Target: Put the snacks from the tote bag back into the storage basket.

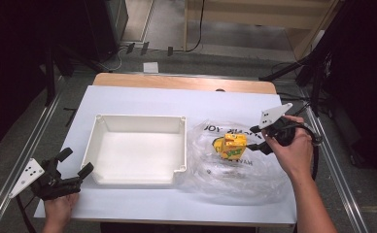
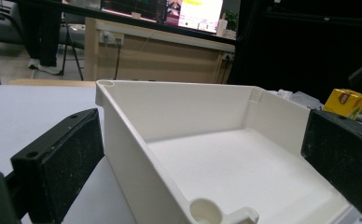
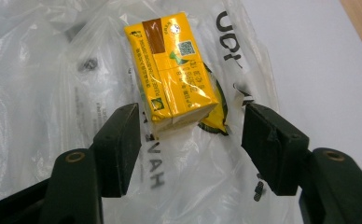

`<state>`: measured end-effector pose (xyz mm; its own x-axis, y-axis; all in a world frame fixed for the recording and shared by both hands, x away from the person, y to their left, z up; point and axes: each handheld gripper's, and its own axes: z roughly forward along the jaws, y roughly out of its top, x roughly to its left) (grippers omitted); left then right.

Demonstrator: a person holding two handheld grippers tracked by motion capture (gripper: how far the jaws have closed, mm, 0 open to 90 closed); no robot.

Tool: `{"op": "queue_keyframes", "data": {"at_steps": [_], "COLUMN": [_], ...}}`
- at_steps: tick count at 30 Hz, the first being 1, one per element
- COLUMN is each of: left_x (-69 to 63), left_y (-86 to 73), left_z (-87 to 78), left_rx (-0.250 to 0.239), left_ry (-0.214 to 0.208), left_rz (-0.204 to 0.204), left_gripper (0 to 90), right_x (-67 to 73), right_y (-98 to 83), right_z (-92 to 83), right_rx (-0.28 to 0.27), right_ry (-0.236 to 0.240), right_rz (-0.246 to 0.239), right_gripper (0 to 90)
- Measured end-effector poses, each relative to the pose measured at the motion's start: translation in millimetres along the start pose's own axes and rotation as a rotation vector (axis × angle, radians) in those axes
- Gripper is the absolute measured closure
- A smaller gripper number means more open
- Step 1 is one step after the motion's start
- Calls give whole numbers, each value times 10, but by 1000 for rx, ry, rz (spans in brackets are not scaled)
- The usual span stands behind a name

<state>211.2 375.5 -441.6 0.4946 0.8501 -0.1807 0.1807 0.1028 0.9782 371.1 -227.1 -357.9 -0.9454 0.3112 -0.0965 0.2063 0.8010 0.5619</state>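
Note:
A yellow drink carton (image 1: 232, 145) lies on a crumpled clear plastic bag (image 1: 225, 170) with black print, right of a white plastic tray (image 1: 140, 117). My right gripper (image 1: 255, 138) sits just right of the carton, pointing left at it. In the right gripper view the carton (image 3: 177, 70) lies straight ahead, its near end reaching between the jaws of the right gripper (image 3: 193, 113), which stand apart from it on both sides, open. My left gripper (image 1: 76, 161) rests open at the table's front left, by the tray's near corner (image 2: 123, 121); the left gripper (image 2: 202, 130) holds nothing.
The tray is empty. A white sheet (image 1: 143, 97) covers the wooden table. Metal rails run along both sides of the table. The carton (image 2: 346, 101) shows beyond the tray's far wall in the left gripper view.

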Motion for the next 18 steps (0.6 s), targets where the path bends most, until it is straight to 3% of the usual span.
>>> {"op": "queue_keyframes", "data": {"at_steps": [18], "left_x": [-18], "left_y": [-1], "left_z": [14], "left_rx": [10], "left_ry": [1], "left_rz": [15], "left_gripper": [0], "right_x": [-45], "right_y": [228], "right_z": [158], "right_rx": [120], "right_ry": [59], "right_rz": [-108], "right_gripper": [386]}}
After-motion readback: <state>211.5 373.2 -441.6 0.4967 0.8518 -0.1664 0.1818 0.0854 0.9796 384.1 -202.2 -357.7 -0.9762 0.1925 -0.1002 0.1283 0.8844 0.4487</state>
